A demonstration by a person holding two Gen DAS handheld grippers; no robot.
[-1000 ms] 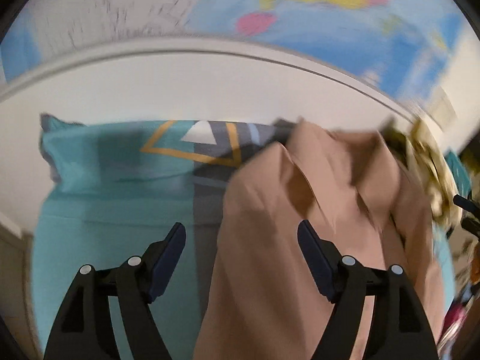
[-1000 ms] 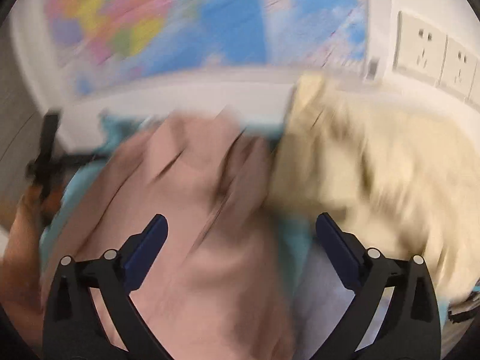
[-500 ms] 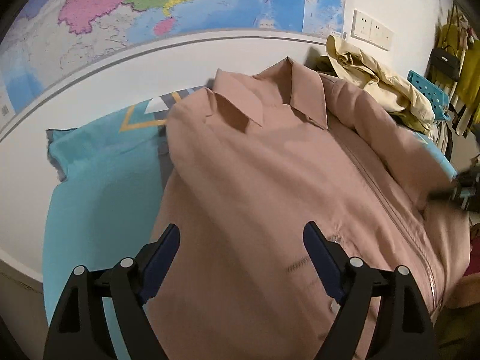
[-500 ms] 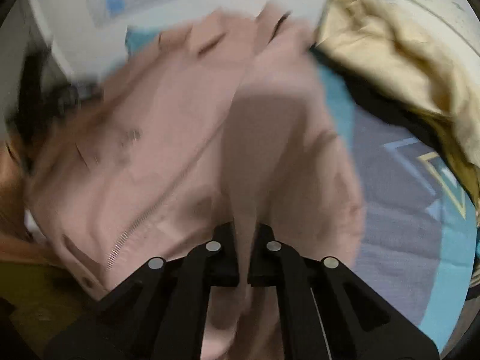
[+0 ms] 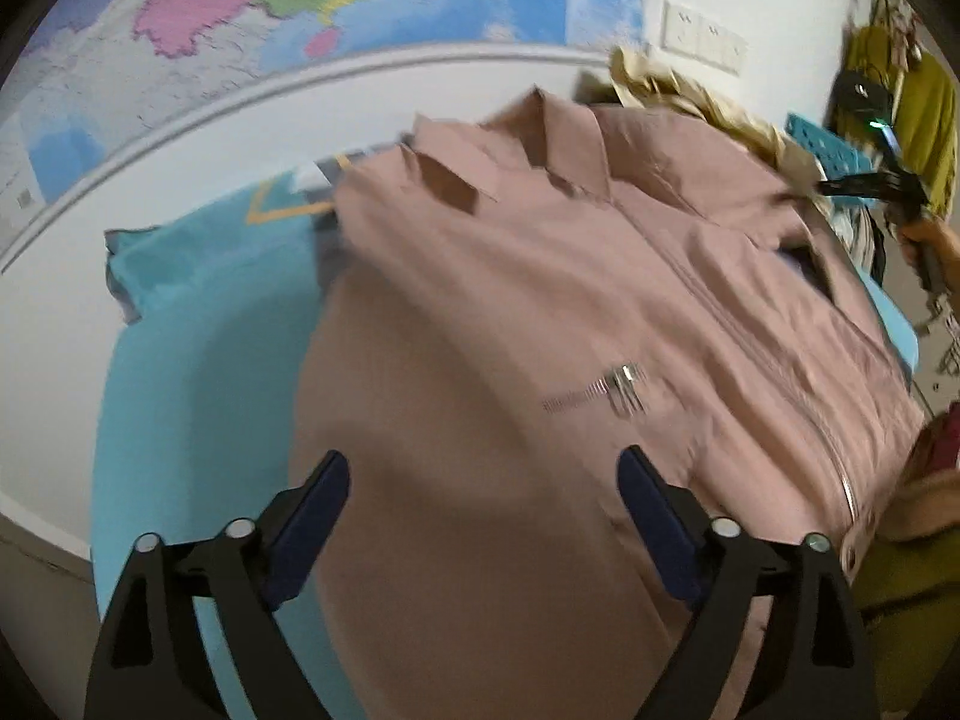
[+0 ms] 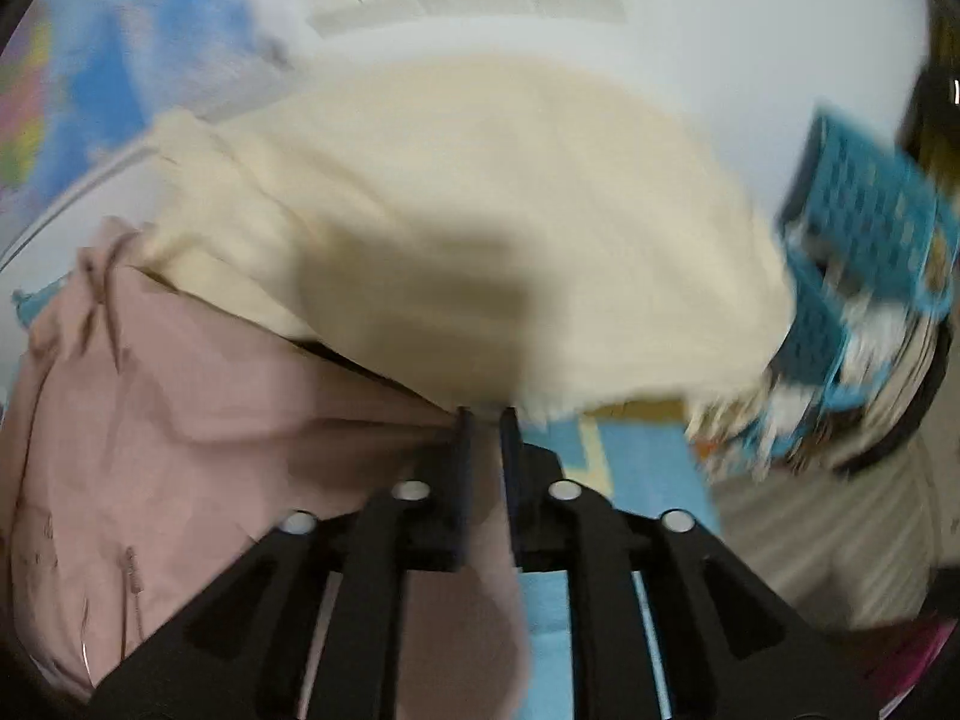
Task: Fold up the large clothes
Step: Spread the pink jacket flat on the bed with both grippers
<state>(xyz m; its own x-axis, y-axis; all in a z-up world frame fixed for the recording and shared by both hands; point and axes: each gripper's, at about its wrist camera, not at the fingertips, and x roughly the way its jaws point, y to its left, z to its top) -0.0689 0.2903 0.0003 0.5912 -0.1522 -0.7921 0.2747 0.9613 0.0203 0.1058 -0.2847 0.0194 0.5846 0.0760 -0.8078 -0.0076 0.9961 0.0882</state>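
Fingers (image 5: 324, 492) on your left gripper (image 5: 483, 489) spreading wide over pink jacket (image 5: 540, 312) lying on blue sheet (image 5: 198, 360); right gripper (image 6: 485, 420) opening, jacket fabric between jaws, contact blurring out.

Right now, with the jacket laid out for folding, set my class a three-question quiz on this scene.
1. Which colour is the jacket spread on the blue sheet? A green, B pink, C black.
2. True or false: the jacket's collar points away from the wall map.
3. What lies bunched up beside the jacket's far shoulder?
Key: 1 B. 2 False: the collar lies toward the map. 3 A crumpled cream garment.
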